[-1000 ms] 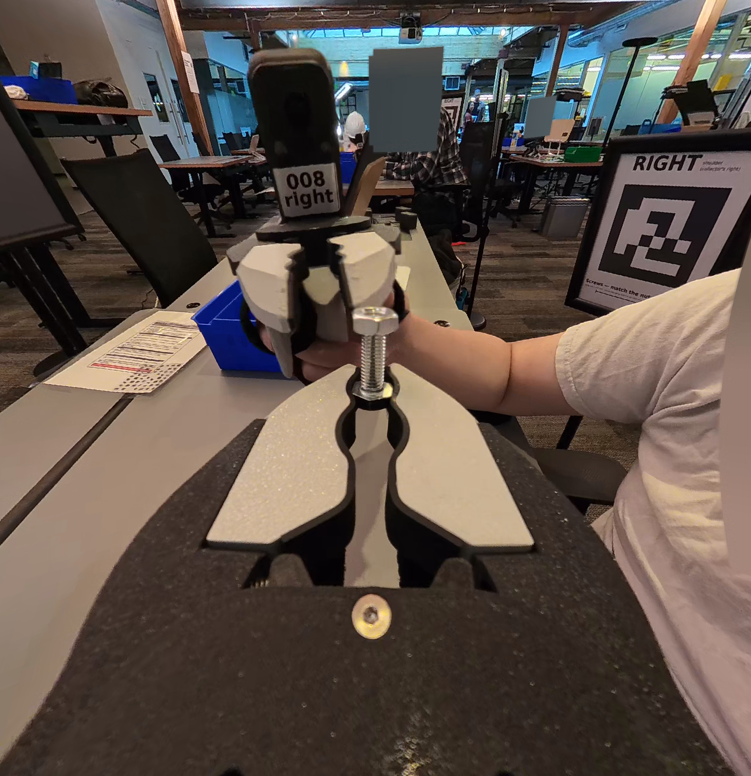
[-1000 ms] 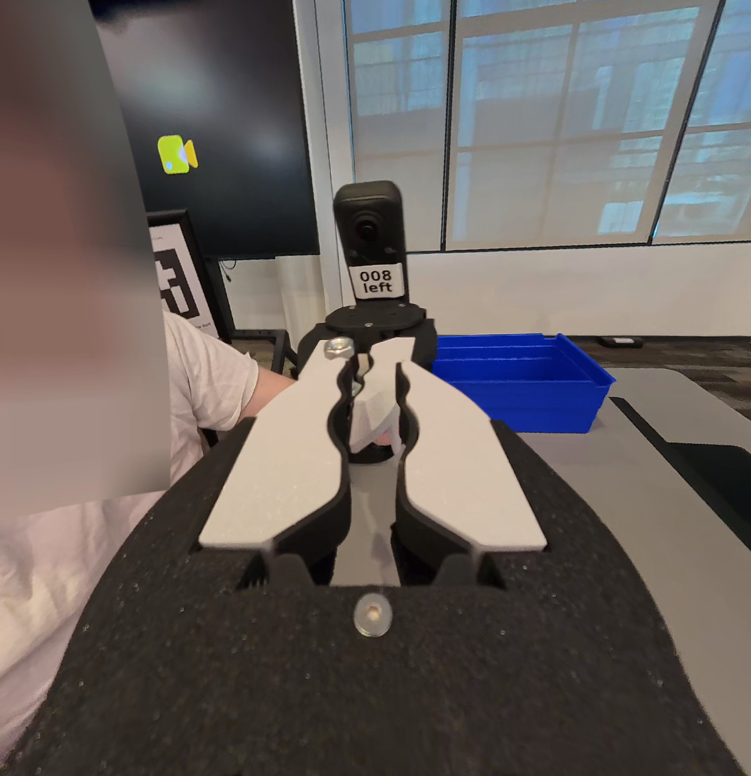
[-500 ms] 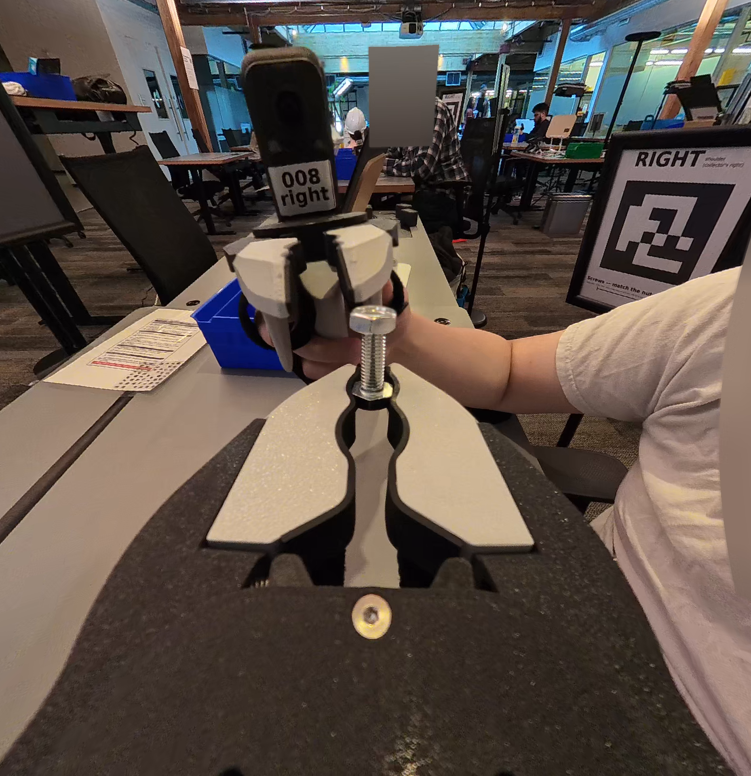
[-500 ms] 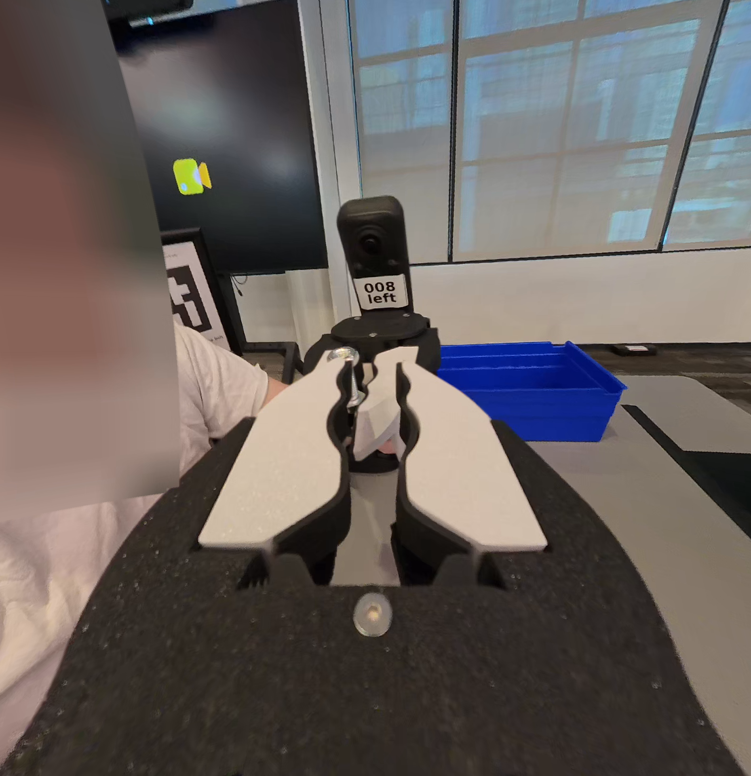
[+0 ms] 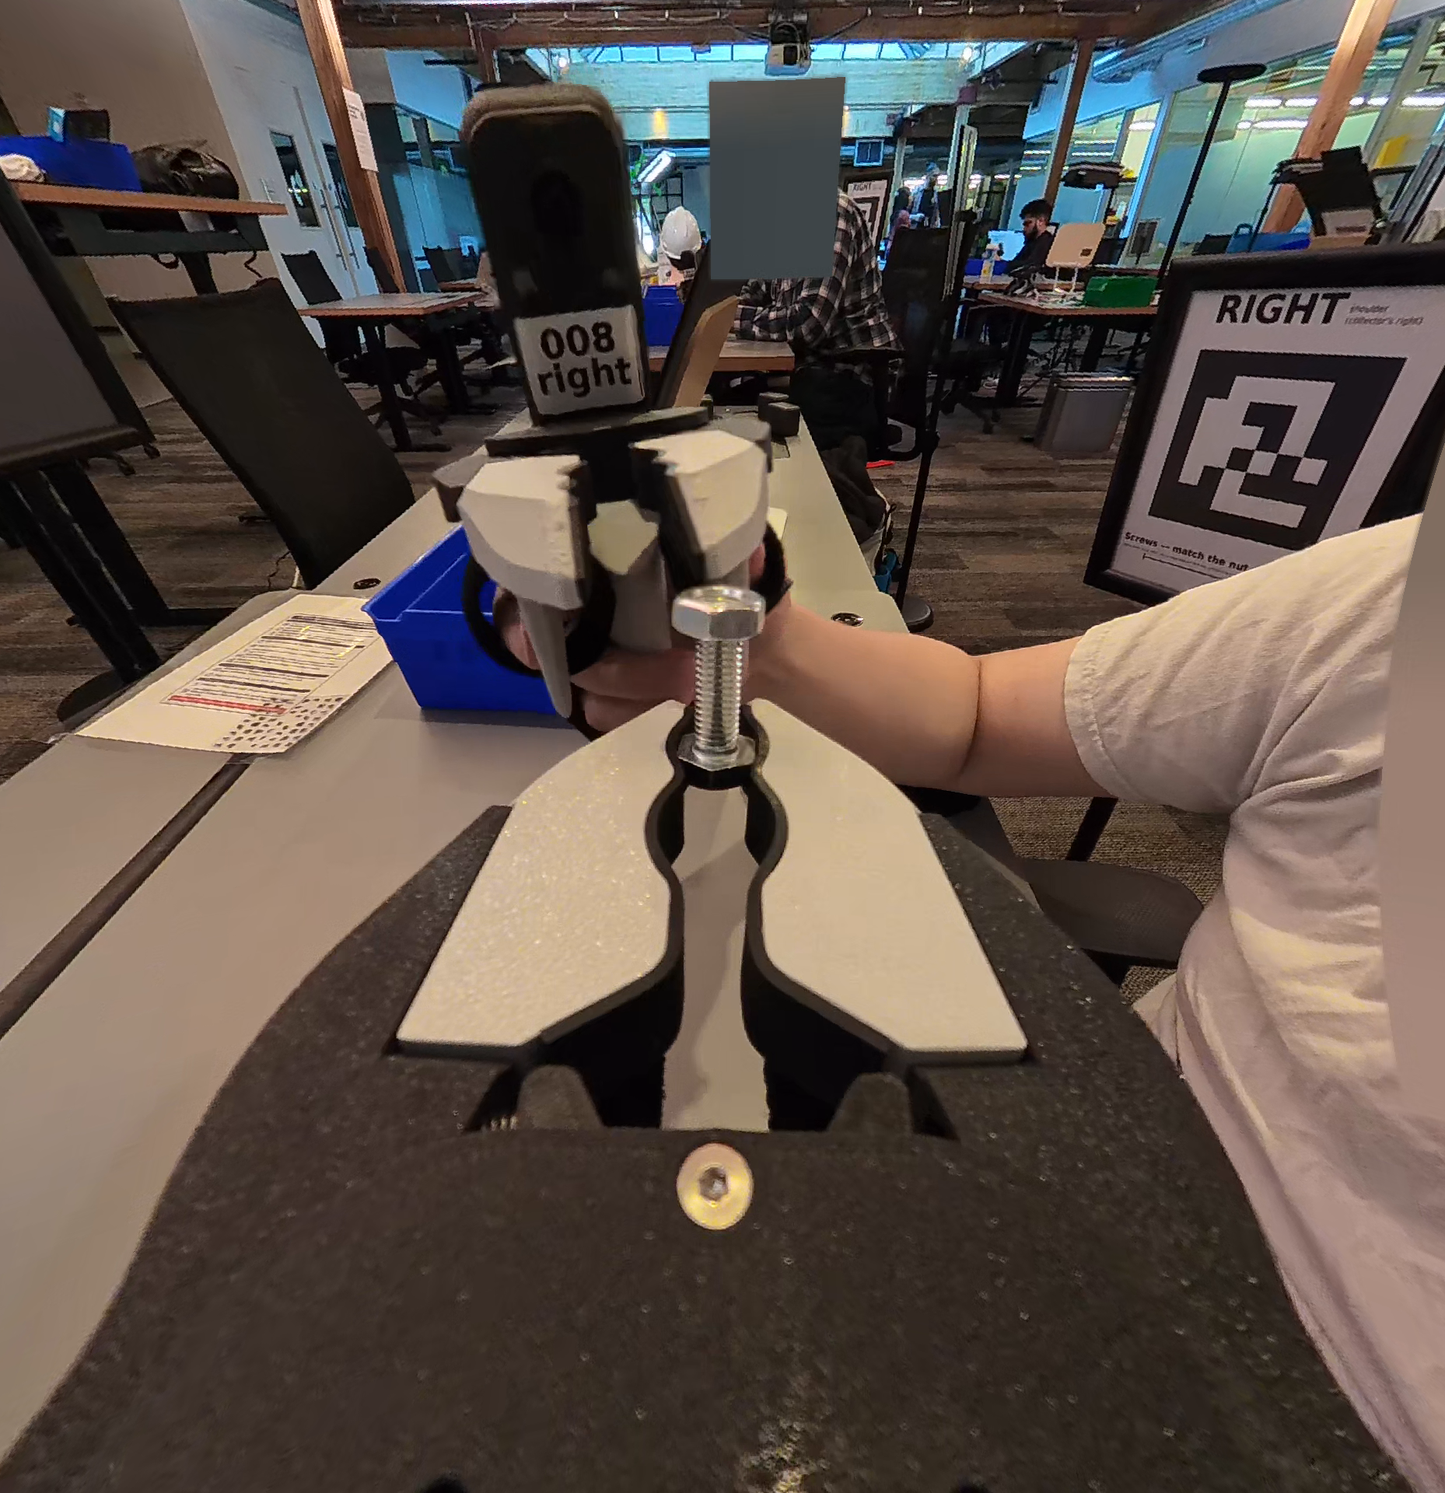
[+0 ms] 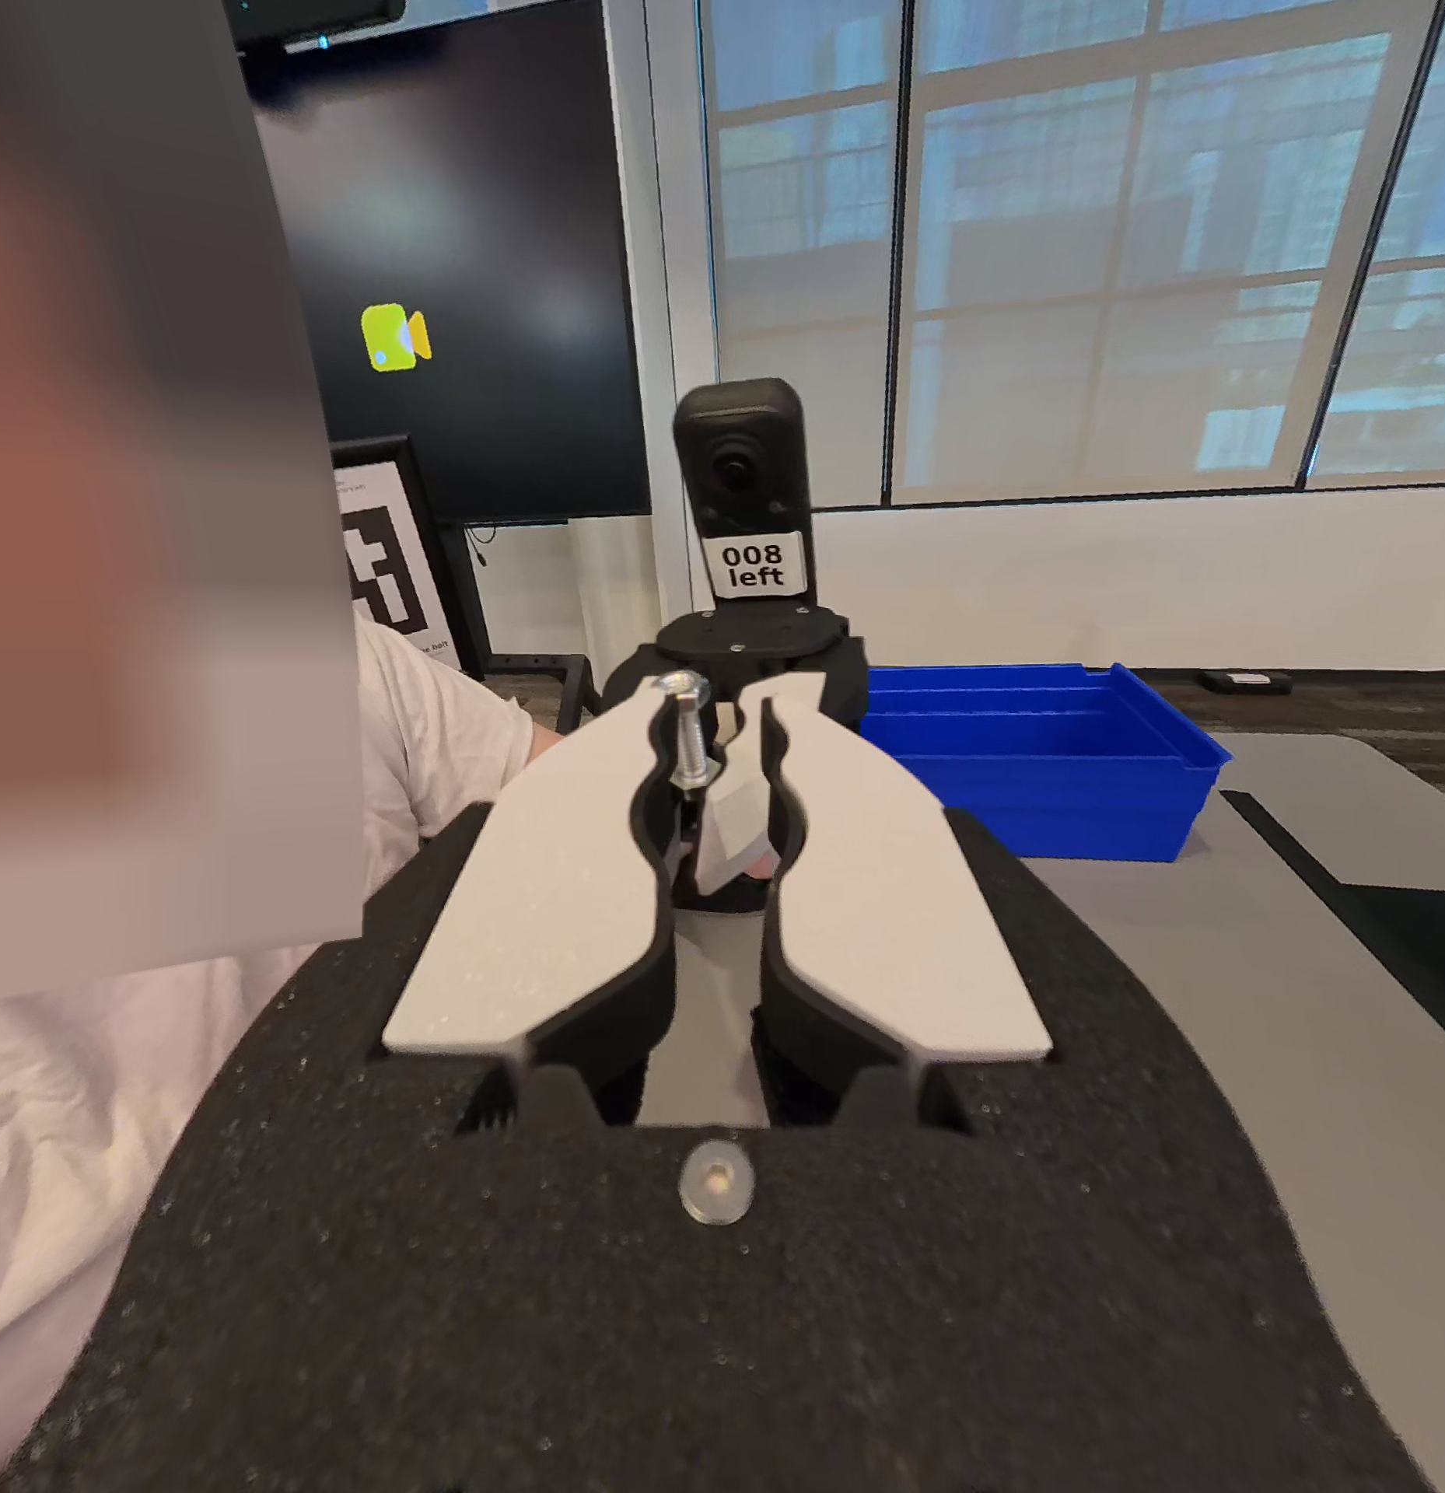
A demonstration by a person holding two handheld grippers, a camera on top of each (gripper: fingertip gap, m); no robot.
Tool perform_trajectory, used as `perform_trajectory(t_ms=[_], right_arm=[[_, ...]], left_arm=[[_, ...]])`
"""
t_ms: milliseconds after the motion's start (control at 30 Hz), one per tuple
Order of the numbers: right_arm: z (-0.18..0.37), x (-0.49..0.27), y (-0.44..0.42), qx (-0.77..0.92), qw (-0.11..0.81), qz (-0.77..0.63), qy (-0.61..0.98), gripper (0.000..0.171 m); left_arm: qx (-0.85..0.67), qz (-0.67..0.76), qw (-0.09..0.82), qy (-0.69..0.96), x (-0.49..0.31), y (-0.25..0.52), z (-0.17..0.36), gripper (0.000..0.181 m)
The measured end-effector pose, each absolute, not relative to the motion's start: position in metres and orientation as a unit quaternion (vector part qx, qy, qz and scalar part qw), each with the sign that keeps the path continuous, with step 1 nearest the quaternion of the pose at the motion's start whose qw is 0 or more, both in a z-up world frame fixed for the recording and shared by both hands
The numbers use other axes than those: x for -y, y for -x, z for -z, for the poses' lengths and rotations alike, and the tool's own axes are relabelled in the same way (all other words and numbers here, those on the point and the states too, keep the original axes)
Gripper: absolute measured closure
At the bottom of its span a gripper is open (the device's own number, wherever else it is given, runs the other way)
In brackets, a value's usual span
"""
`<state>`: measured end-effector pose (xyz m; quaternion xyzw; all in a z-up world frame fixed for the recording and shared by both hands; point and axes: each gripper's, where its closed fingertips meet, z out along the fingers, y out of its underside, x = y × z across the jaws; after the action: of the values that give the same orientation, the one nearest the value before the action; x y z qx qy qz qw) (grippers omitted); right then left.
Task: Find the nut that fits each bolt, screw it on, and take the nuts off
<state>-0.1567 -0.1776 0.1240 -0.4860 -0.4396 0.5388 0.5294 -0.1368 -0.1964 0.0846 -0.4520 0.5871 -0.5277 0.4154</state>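
Left wrist view shows the left gripper (image 5: 715, 747) with its two pale grey, speckled fingers (image 5: 574, 881) closed on a silver hexagonal steel nut (image 5: 717, 751), pinched at the very tips. A silver threaded steel bolt with a hexagonal head (image 5: 718, 670) stands upright out of that nut, head uppermost, with most of its thread showing between head and nut.

Just behind the bolt, the right gripper (image 5: 614, 565) faces the camera, held in a person's hand (image 5: 655, 679) whose bare forearm runs off to a white short sleeve (image 5: 1236, 687). Its grey fingers stand slightly apart and hold nothing; the bolt head sits beside them and below, and whether they touch it cannot be told from this side.

Right wrist view confirms a clear gap between the right gripper's (image 6: 715, 711) fingertips, with the bolt (image 6: 687, 743) leaning just inside its left-hand finger (image 6: 558, 872), head near the tip, and the nut (image 6: 691, 780) low on the thread. One fingertip of the left gripper (image 6: 727, 824) shows in the gap beneath the bolt.

Beyond the bolt on one side lies a blue plastic bin (image 6: 1042, 767) on the grey tabletop (image 5: 218, 872); a printed paper sheet (image 5: 259, 670) lies on the tabletop near the bin. A black-framed sign with a black-and-white square marker (image 5: 1269, 436) stands well apart from the bolt.
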Motion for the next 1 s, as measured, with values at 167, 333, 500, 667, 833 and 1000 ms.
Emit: perform_trajectory(t_ms=[167, 333, 500, 667, 833, 1000], right_arm=[[-0.121, 0.186, 0.169, 0.468, 0.541, -0.495, 0.494, 0.145], [-0.121, 0.182, 0.173, 0.462, 0.559, -0.467, 0.505, 0.145], [-0.119, 0.176, 0.174, 0.45, 0.558, -0.458, 0.526, 0.146], [-0.118, 0.166, 0.174, 0.424, 0.574, -0.434, 0.55, 0.147], [-0.117, 0.165, 0.174, 0.42, 0.572, -0.43, 0.558, 0.157], [-0.119, 0.178, 0.175, 0.456, 0.551, -0.458, 0.528, 0.157]], left_arm=[[-0.58, 0.528, 0.418, 0.457, 0.193, 0.137, -0.085, 0.172], [-0.578, 0.528, 0.42, 0.459, 0.192, 0.136, -0.085, 0.172], [-0.571, 0.517, 0.43, 0.471, 0.185, 0.136, -0.084, 0.172], [-0.566, 0.503, 0.442, 0.48, 0.179, 0.135, -0.083, 0.172], [-0.558, 0.504, 0.443, 0.488, 0.174, 0.135, -0.083, 0.172], [-0.579, 0.53, 0.412, 0.464, 0.19, 0.136, -0.083, 0.172]])
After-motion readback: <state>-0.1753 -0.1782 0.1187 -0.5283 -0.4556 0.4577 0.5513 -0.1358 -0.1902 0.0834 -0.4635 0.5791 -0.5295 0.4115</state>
